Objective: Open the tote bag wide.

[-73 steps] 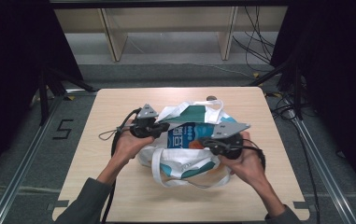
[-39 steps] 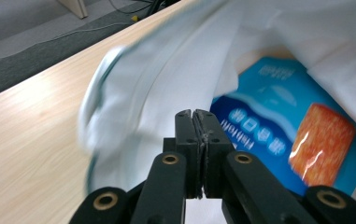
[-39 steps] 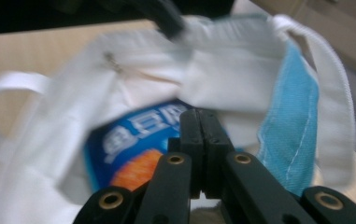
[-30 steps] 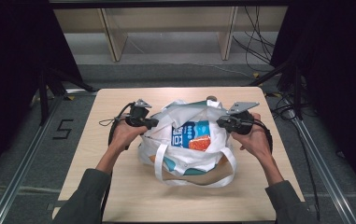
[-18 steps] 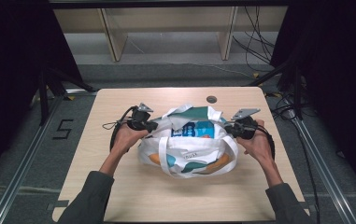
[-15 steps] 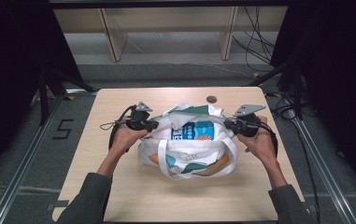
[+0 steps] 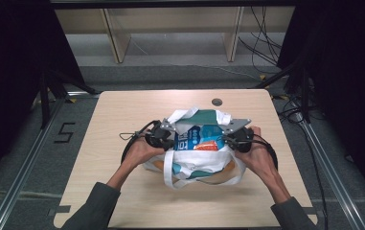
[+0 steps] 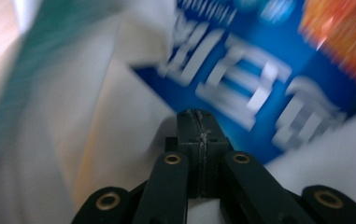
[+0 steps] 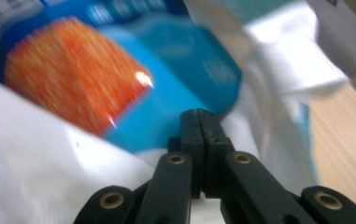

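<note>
A white cloth bag (image 7: 197, 168) with teal and orange print lies in the middle of the table (image 7: 122, 110). A blue packet (image 7: 195, 139) with an orange patch sticks out of its mouth. My left gripper (image 7: 165, 137) is shut on the bag's left rim, my right gripper (image 7: 227, 139) on its right rim. In the left gripper view the closed jaws pinch white fabric (image 8: 96, 121) just below the blue packet (image 8: 259, 70). The right gripper view has the jaws together on the white cloth (image 9: 26, 154), with the packet's orange patch (image 9: 73, 70) beyond them.
The bag's white handles (image 7: 170, 178) loop toward the front edge. A small round dark insert (image 7: 217, 102) sits in the tabletop near the far edge. Bare wood surrounds the bag. Shelving legs and cables stand on the floor behind.
Both grippers have come inward from a wide spread, and the bag's mouth has narrowed around the packet. The bag sits a little nearer the person.
</note>
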A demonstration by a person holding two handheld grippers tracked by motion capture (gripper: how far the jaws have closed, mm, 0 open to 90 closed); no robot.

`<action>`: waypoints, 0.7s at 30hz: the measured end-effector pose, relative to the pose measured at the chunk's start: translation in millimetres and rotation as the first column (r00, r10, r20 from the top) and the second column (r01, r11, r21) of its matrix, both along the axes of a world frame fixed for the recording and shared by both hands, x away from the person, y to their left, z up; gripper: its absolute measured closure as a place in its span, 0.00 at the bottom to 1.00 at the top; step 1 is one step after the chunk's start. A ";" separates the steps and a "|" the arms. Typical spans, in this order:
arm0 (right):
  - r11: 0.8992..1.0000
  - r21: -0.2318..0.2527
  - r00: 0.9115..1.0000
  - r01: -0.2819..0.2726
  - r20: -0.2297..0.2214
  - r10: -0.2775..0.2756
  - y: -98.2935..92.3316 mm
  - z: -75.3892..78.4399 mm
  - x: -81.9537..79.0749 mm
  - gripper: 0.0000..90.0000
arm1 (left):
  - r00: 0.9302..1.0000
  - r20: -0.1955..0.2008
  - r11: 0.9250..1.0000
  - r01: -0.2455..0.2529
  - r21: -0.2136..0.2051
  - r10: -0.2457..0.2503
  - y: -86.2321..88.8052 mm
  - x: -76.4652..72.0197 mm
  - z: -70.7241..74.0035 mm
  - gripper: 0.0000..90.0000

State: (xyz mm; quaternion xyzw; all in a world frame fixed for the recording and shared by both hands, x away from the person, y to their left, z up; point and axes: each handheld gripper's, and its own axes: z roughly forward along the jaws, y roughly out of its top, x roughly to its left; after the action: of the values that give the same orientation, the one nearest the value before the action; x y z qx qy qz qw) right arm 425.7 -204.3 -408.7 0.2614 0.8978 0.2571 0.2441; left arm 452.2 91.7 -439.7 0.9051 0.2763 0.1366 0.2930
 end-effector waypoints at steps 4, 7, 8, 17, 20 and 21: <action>0.998 -0.041 0.997 0.052 -0.058 -0.055 -27.4 -26.0 8.1 1.00 | 1.000 -0.008 0.999 -0.002 0.051 0.003 14.3 1.1 0.1 0.99; 0.998 -0.016 0.993 0.057 -0.100 -0.059 -33.1 -31.6 11.0 1.00 | 0.999 0.017 0.995 -0.042 0.091 0.040 9.8 7.0 0.2 0.99; 0.998 -0.039 0.996 0.040 -0.075 -0.043 -31.5 -29.0 11.3 1.00 | 0.999 0.031 0.993 -0.036 0.112 0.032 6.6 6.4 1.0 0.99; 0.981 0.173 0.996 -0.087 0.022 0.084 0.3 20.7 -17.5 1.00 | 1.000 0.021 0.993 -0.001 -0.116 0.004 -10.6 14.6 38.5 0.96; 0.964 0.211 0.986 -0.163 0.020 0.163 23.5 21.2 -22.7 1.00 | 1.000 0.011 0.995 -0.015 -0.097 0.016 -23.3 31.8 42.3 0.96; 0.965 0.197 0.984 -0.175 0.009 0.176 30.7 16.9 -23.4 1.00 | 0.999 0.006 0.996 -0.039 -0.086 0.039 -26.3 38.4 40.7 0.96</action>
State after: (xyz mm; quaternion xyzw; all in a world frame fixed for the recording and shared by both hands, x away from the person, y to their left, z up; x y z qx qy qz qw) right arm 402.4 -173.6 -391.9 0.2049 0.8885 0.3643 0.1895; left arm 490.6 65.4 -399.0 0.8855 0.2985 0.1336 0.3300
